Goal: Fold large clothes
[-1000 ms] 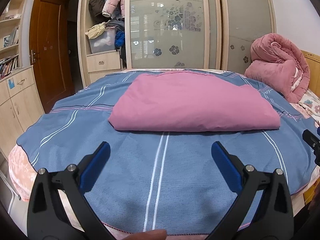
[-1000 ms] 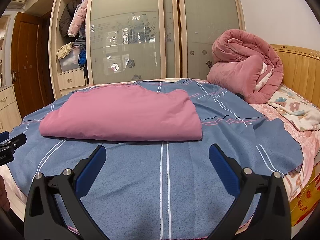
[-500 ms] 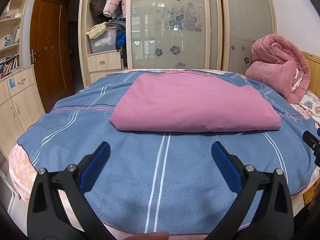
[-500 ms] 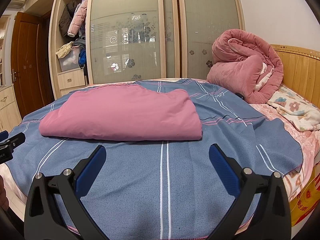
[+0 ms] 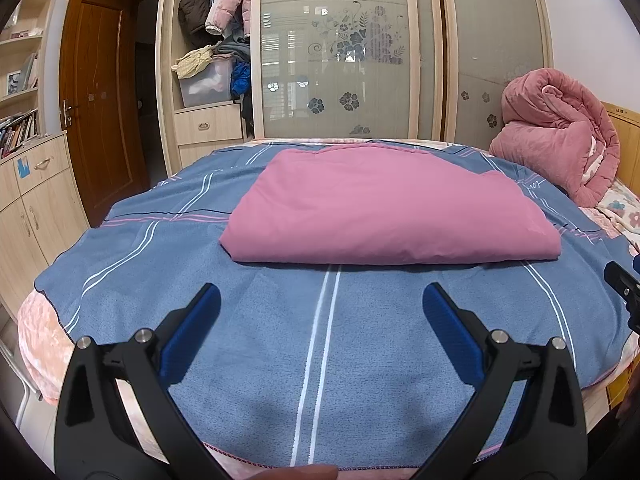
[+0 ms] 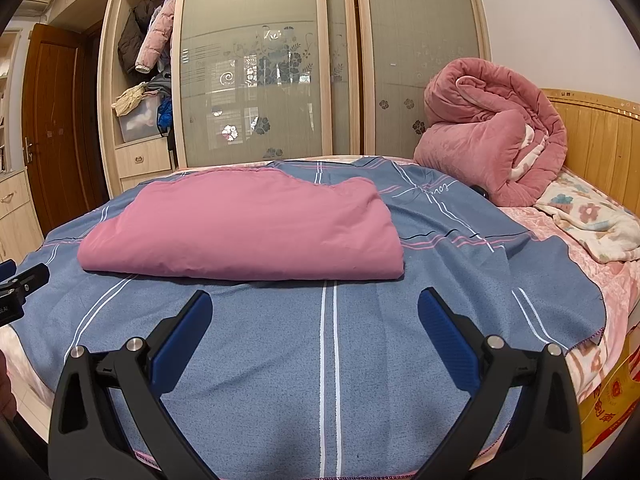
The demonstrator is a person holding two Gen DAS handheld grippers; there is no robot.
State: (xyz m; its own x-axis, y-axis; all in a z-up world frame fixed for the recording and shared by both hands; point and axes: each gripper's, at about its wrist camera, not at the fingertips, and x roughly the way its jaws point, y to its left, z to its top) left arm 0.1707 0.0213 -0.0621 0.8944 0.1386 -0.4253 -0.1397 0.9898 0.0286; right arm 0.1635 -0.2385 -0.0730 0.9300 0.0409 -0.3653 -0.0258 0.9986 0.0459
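Black tool (image 5: pixel 320 300) arms, blue pads (image 5: pixel 192 332), silver screws (image 5: pixel 142 335)

My claw pads (image 5: pixel 192 332) are blue; the folded garment (image 5: pixel 384 208) plain pink, the bedspread (image 5: pixel 280 352) blue with white stripes.

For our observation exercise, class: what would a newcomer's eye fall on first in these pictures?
First, the folded pink cloth lying flat in the middle of the blue striped bedspread. Next, the rolled pink quilt against the wooden headboard at the right. Both grippers, left and right, hang open and empty over the bed's near edge.
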